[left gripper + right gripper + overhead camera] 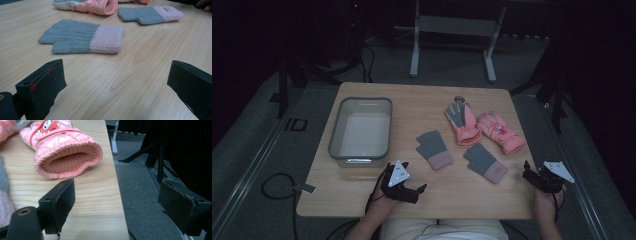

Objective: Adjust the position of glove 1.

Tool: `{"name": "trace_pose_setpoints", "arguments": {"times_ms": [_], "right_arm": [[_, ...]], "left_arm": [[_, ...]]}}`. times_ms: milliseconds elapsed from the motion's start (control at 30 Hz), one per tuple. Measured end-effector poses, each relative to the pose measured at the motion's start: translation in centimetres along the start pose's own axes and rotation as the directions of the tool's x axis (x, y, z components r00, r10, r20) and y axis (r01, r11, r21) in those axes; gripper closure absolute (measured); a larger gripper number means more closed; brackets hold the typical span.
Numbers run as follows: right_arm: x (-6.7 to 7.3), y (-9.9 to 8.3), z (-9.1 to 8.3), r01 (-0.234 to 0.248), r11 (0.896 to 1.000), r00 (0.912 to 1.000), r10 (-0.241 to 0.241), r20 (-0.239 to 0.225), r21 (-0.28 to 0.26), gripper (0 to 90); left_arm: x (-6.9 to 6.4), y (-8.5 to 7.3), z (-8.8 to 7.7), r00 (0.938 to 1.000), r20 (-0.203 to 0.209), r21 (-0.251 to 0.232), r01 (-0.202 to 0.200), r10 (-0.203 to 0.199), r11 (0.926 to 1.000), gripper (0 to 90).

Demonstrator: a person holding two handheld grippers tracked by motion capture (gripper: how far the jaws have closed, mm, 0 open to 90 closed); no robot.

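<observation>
Two grey knit mittens with pink cuffs lie flat on the wooden table (362,195), one (434,149) at the middle and one (485,162) to its right. Behind them lie two pink padded gloves, one palm up (460,123) and one with a cartoon print (501,131). My left gripper (411,184) rests low near the front edge, open and holding nothing. In the left gripper view the nearer mitten (82,37) lies ahead of the open left gripper (115,72). My right gripper (532,176) is open over the table's right edge; the printed glove's cuff (65,152) gapes just ahead of it (116,192).
A clear plastic bin (360,131) with a grey rim stands on the left half of the table. The table's right edge (117,195) drops to grey carpet. A white metal stand (452,30) is on the floor beyond the table. A cable (277,187) lies at the lower left.
</observation>
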State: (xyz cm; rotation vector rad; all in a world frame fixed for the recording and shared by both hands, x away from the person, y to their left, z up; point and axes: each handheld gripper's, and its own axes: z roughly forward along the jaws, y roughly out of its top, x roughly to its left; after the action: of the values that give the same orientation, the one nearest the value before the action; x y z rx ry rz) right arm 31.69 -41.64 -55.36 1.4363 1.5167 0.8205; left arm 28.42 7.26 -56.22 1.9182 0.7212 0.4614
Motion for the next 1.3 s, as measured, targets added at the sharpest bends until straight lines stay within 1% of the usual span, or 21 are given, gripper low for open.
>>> {"name": "trace_pose_setpoints", "arguments": {"times_ms": [133, 200, 267, 333, 367, 467, 500, 567, 633, 733, 800, 933, 1000, 1067, 1133, 1200, 1267, 1300], "right_arm": [[-0.02, 0.07, 0.15, -0.005, 1.000, 1.0000, 0.005, 0.003, 0.016, 14.1], [-0.04, 0.05, 0.12, -0.004, 1.000, 1.0000, 0.004, 0.007, 0.016, 14.2], [-0.12, 0.02, 0.07, -0.011, 1.000, 0.9999, 0.011, 0.005, 0.015, 14.1], [-0.17, 0.04, 0.10, -0.016, 1.000, 0.9999, 0.016, 0.002, 0.019, 14.1], [-0.17, 0.05, 0.13, -0.015, 1.000, 0.9999, 0.015, 0.001, 0.023, 14.1], [0.02, 0.04, 0.11, 0.004, 1.000, 1.0000, -0.004, 0.001, 0.023, 14.1], [0.19, 0.03, 0.08, 0.022, 1.000, 0.9997, -0.022, 0.007, 0.019, 14.1], [0.38, 0.01, 0.05, 0.036, 0.999, 0.9992, -0.036, 0.014, 0.017, 14.1], [0.31, 0.01, 0.05, 0.028, 0.999, 0.9995, -0.029, 0.015, 0.018, 14.1], [-0.02, 0.03, 0.09, 0.000, 1.000, 1.0000, 0.000, 0.005, 0.022, 14.1], [-0.13, 0.03, 0.08, -0.007, 1.000, 1.0000, 0.007, -0.001, 0.021, 14.1], [-0.14, 0.02, 0.07, -0.004, 1.000, 1.0000, 0.004, 0.004, 0.026, 14.1], [-0.13, 0.03, 0.10, -0.001, 0.999, 1.0000, 0.001, 0.002, 0.032, 14.1], [-0.14, 0.05, 0.16, 0.001, 0.999, 1.0000, -0.001, -0.004, 0.039, 14.1], [-0.17, 0.08, 0.24, -0.004, 0.999, 1.0000, 0.004, -0.003, 0.046, 14.1], [-0.18, 0.16, 0.29, 0.000, 0.998, 1.0000, 0.000, 0.005, 0.057, 14.1], [-0.21, 0.31, 0.31, -0.012, 0.998, 0.9999, 0.011, 0.010, 0.069, 14.1], [-0.26, 0.42, 0.35, -0.019, 0.996, 0.9998, 0.019, 0.005, 0.083, 14.1]], "left_arm": [[0.06, -0.01, -0.04, 1.0000, 0.004, -0.005, 0.004, -0.004, 1.0000, 1.1], [0.24, -0.01, -0.03, 0.9999, 0.011, -0.010, 0.013, -0.013, 0.9999, 1.1], [0.34, 0.01, -0.02, 0.9997, 0.018, -0.009, 0.018, -0.018, 0.9998, 1.1], [0.38, -0.03, -0.07, 0.9995, 0.023, -0.018, 0.022, -0.021, 0.9996, 1.1], [0.36, -0.04, -0.08, 0.9995, 0.020, -0.020, 0.024, -0.023, 0.9995, 1.1], [0.30, -0.07, -0.16, 0.9997, 0.014, -0.025, 0.018, -0.017, 0.9995, 1.1], [0.27, -0.08, -0.17, 0.9998, 0.012, -0.028, 0.015, -0.015, 0.9995, 1.1], [0.21, -0.12, -0.23, 0.9999, 0.008, -0.033, 0.013, -0.013, 0.9994, 1.1], [0.19, -0.11, -0.22, 0.9999, 0.007, -0.032, 0.012, -0.012, 0.9994, 1.1], [0.16, -0.10, -0.19, 0.9999, 0.013, -0.030, 0.007, -0.006, 0.9995, 1.1], [0.14, -0.09, -0.18, 0.9999, 0.014, -0.026, 0.004, -0.004, 0.9996, 1.1], [0.15, -0.12, -0.22, 0.9999, 0.012, -0.027, 0.007, -0.006, 0.9996, 1.1], [0.15, -0.15, -0.28, 0.9998, 0.016, -0.033, 0.010, -0.010, 0.9994, 1.1], [0.11, -0.17, -0.31, 0.9998, 0.017, -0.038, 0.006, -0.005, 0.9993, 1.1], [0.10, -0.18, -0.34, 0.9999, 0.014, -0.040, 0.008, -0.007, 0.9992, 1.1], [0.10, -0.19, -0.34, 0.9999, 0.014, -0.041, 0.009, -0.009, 0.9991, 1.1], [0.08, -0.19, -0.36, 0.9999, 0.014, -0.042, 0.005, -0.004, 0.9991, 1.1], [0.08, -0.19, -0.38, 0.9999, 0.015, -0.041, 0.003, -0.002, 0.9991, 1.1]]}}
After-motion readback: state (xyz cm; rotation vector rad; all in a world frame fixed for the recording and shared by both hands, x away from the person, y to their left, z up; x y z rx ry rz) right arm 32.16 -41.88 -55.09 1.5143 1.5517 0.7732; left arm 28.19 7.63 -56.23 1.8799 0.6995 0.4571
